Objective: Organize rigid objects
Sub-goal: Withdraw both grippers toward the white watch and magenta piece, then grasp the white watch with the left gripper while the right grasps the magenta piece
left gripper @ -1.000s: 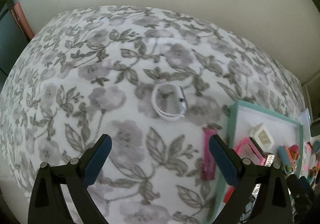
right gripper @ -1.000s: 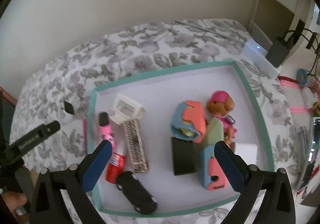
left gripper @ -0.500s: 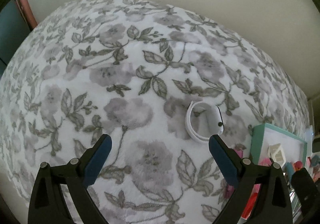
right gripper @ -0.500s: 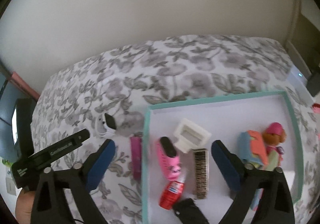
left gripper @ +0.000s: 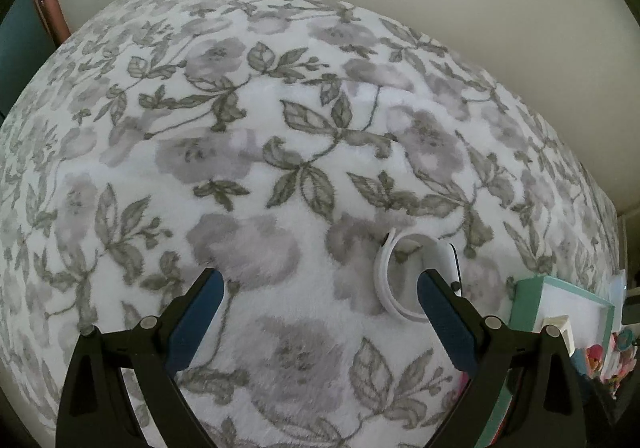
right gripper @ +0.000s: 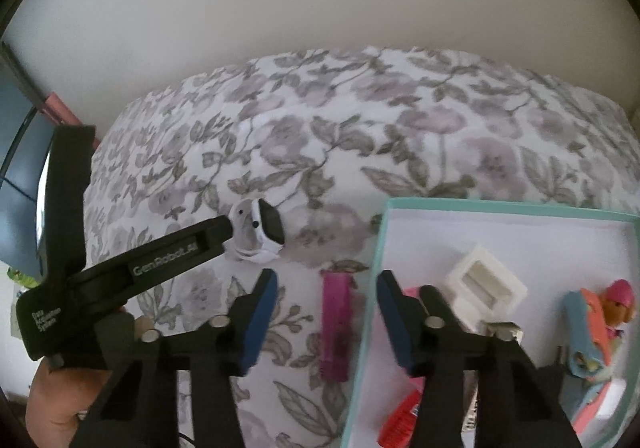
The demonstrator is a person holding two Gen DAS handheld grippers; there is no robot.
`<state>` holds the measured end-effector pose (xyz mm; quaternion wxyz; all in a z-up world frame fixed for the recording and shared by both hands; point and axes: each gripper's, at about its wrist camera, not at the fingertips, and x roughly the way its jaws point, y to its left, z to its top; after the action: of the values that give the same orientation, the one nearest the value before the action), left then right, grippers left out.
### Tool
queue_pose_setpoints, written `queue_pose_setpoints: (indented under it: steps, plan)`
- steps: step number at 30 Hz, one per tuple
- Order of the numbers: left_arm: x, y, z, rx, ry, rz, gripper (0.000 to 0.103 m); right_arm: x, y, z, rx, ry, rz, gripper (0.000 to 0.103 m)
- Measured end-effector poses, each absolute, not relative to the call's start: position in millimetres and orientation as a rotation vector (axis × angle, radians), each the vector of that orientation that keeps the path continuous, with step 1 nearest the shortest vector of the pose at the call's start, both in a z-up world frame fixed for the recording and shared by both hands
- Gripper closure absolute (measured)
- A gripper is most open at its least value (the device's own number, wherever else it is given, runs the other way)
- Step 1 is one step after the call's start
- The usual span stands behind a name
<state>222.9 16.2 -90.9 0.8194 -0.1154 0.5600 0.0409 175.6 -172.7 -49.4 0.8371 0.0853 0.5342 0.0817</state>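
The right gripper (right gripper: 326, 312) is closing, its jaws either side of a magenta comb (right gripper: 336, 326) that lies on the floral blanket (right gripper: 360, 136) just left of the teal tray (right gripper: 374, 260); whether the pads touch it I cannot tell. The left gripper (left gripper: 316, 312) stands wide and empty. Farther off, a white watch (left gripper: 416, 276) lies by its right finger.
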Motion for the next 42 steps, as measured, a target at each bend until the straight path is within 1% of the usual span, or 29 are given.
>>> queue_pose_setpoints:
  steps: [3, 7, 12, 15, 17, 20, 21, 22, 23, 24, 25, 26, 29, 30, 32, 37, 38, 42]
  plan:
    - [227, 11, -95, -0.233, 1.192, 0.069, 0.006, 179, -170, -56, 0.178, 1.14, 0.183, 0.055]
    - [234, 1, -105, -0.179, 1.201, 0.072, 0.014, 181, -171, -58, 0.178, 1.142, 0.185, 0.055]
    - [240, -7, -113, -0.117, 1.187, 0.101, 0.015, 182, -174, -61, 0.18, 1.147, 0.178, 0.055]
    - [240, -16, -114, -0.043, 1.163, 0.12, 0.017, 183, -174, -62, 0.18, 1.149, 0.182, 0.055]
    - [241, -19, -112, -0.029, 1.161, 0.114, 0.035, 183, -173, -62, 0.18, 1.149, 0.185, 0.055]
    - [240, -22, -108, 0.014, 1.161, 0.104, 0.048, 183, -169, -61, 0.177, 1.147, 0.198, 0.055]
    - [241, -22, -108, 0.011, 1.164, 0.096, 0.051, 183, -168, -61, 0.172, 1.146, 0.202, 0.055]
    - [241, -21, -107, 0.01, 1.169, 0.089, 0.058, 183, -166, -61, 0.168, 1.145, 0.207, 0.055]
    - [239, -19, -106, 0.018, 1.172, 0.089, 0.067, 183, -165, -60, 0.166, 1.145, 0.214, 0.055]
    - [239, -19, -105, 0.023, 1.174, 0.086, 0.073, 183, -164, -61, 0.162, 1.145, 0.219, 0.055]
    - [240, -18, -105, 0.027, 1.18, 0.079, 0.084, 183, -161, -61, 0.156, 1.146, 0.223, 0.055]
    - [240, -16, -105, 0.027, 1.184, 0.076, 0.087, 183, -160, -62, 0.152, 1.148, 0.225, 0.055]
    - [245, -10, -104, 0.028, 1.197, 0.054, 0.091, 184, -155, -68, 0.142, 1.164, 0.235, 0.055]
    - [242, -5, -105, 0.031, 1.201, 0.052, 0.091, 185, -153, -70, 0.139, 1.169, 0.24, 0.055]
    - [240, 2, -105, 0.039, 1.206, 0.056, 0.091, 186, -147, -75, 0.12, 1.183, 0.245, 0.059]
    - [242, 18, -106, 0.047, 1.223, 0.072, 0.091, 189, -142, -84, 0.077, 1.204, 0.202, 0.059]
    - [242, 21, -107, 0.046, 1.225, 0.076, 0.091, 190, -141, -86, 0.067, 1.209, 0.184, 0.063]
    - [243, 28, -108, 0.03, 1.229, 0.072, 0.091, 192, -136, -89, 0.007, 1.214, 0.144, 0.063]
